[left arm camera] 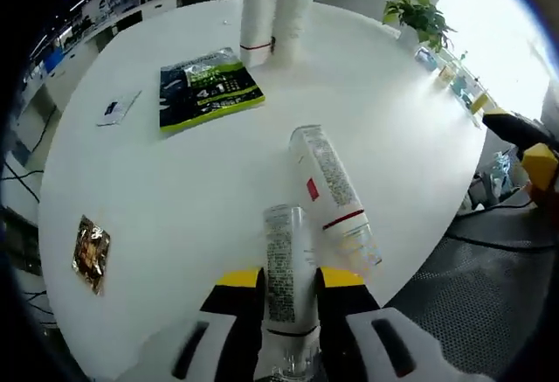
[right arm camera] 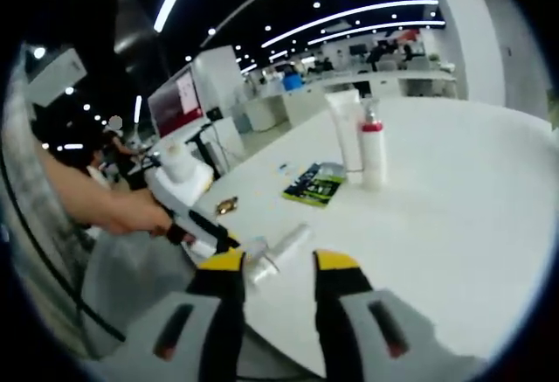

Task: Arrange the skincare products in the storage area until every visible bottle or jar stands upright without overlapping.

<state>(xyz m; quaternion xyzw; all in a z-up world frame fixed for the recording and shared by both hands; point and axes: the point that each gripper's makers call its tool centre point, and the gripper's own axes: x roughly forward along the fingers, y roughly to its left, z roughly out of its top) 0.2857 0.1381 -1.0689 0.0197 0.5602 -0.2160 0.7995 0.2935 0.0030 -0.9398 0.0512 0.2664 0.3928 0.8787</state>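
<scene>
At lower centre of the left gripper view, our left gripper (left arm camera: 291, 281) clamps a lying bottle (left arm camera: 284, 264) on the bench (left arm camera: 175, 198). Our right gripper (right arm camera: 278, 264) hangs open, holding nothing.

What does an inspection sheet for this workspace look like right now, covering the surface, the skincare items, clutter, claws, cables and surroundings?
Surface: round white table, no spills seen.
Job's things: white tube and red-capped bottle stand upright together at the far edge; one labelled bottle lies on its side; a second lying bottle sits between the left claw's jaws.
Clutter: green and black packet, small card, brown sachet.
Claws: left claw shut on the second lying bottle; right claw open, holding nothing.
Cables: dark cables on the floor beside the table.
Surroundings: potted plant, open office with ceiling strip lights.
</scene>
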